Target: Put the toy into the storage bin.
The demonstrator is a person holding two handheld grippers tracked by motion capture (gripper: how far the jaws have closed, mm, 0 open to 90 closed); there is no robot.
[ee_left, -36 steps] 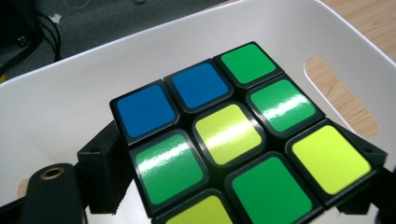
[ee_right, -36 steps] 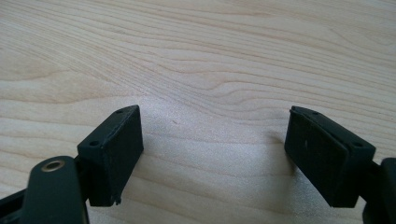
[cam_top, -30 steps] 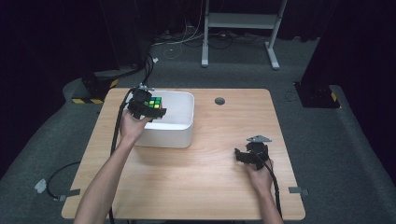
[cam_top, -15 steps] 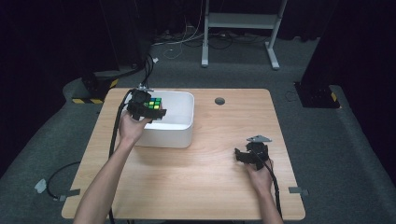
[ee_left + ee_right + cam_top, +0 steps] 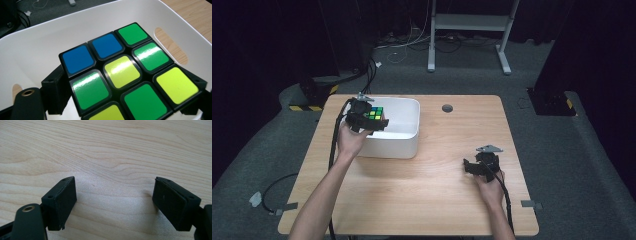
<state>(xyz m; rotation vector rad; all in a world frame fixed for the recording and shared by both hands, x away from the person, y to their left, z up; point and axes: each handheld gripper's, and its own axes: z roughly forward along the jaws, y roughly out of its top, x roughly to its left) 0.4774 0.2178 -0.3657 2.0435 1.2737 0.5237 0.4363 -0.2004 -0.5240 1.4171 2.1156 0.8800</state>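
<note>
A puzzle cube (image 5: 120, 75) with blue, green and yellow squares is clamped between the jaws of my left gripper (image 5: 374, 119), held over the inside of a white bin (image 5: 407, 135) at the table's left. In the high view the cube (image 5: 375, 113) sits just above the bin's left part. My right gripper (image 5: 473, 167) rests low over the bare wood at the table's right. Its jaws stand wide apart with nothing between them; one fingertip (image 5: 62, 200) shows at the left of the right gripper view.
The wooden table (image 5: 437, 200) has a round cable hole (image 5: 447, 108) near its far edge. The bin has slot handles (image 5: 170, 46) in its walls. Cables and a desk frame (image 5: 467, 30) lie on the dark floor beyond.
</note>
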